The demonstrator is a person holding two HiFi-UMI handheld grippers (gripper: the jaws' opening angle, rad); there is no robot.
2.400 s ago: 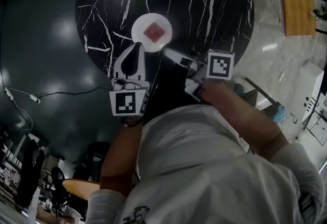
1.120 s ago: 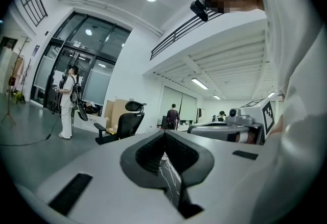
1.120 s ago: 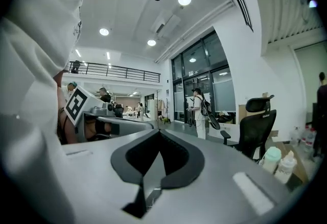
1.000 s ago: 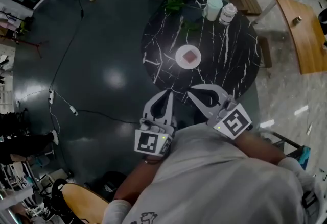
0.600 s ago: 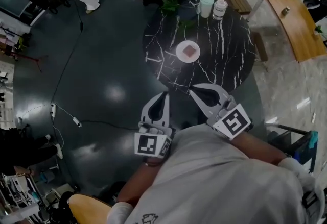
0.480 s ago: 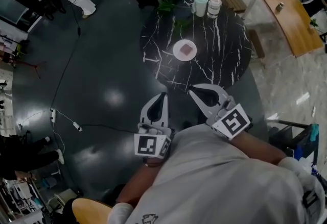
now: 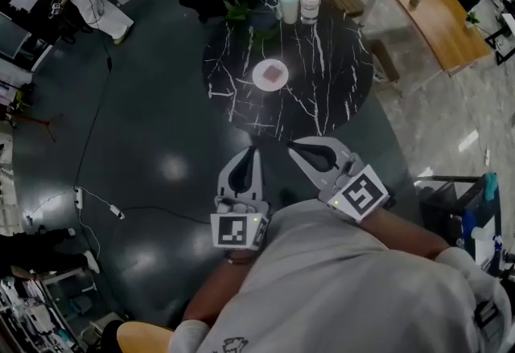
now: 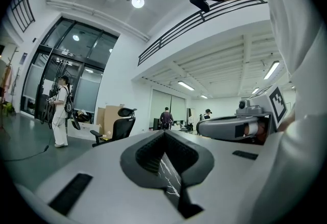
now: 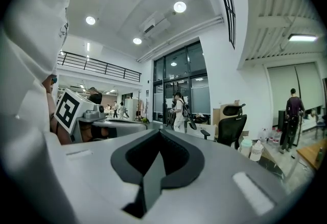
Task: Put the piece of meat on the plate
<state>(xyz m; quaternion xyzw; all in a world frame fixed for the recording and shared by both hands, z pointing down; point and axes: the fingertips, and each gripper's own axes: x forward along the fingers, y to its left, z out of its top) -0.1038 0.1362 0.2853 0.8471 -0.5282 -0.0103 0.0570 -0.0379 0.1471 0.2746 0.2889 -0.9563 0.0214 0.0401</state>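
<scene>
Both shut: left gripper (image 7: 256, 149), right gripper (image 7: 290, 143); meat (image 7: 273, 71) on plate (image 7: 258, 80).

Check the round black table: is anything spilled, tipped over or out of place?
Nothing stands out. The piece of meat lies on the white plate near the middle of the table; the cup and bottle stand upright at its far edge, with no spill.

one marble table (image 7: 322, 94), one plate (image 7: 257, 75), one piece of meat (image 7: 273, 72), one cup (image 7: 289, 3), one bottle (image 7: 309, 6), two grippers (image 7: 252, 150) (image 7: 290, 143)
</scene>
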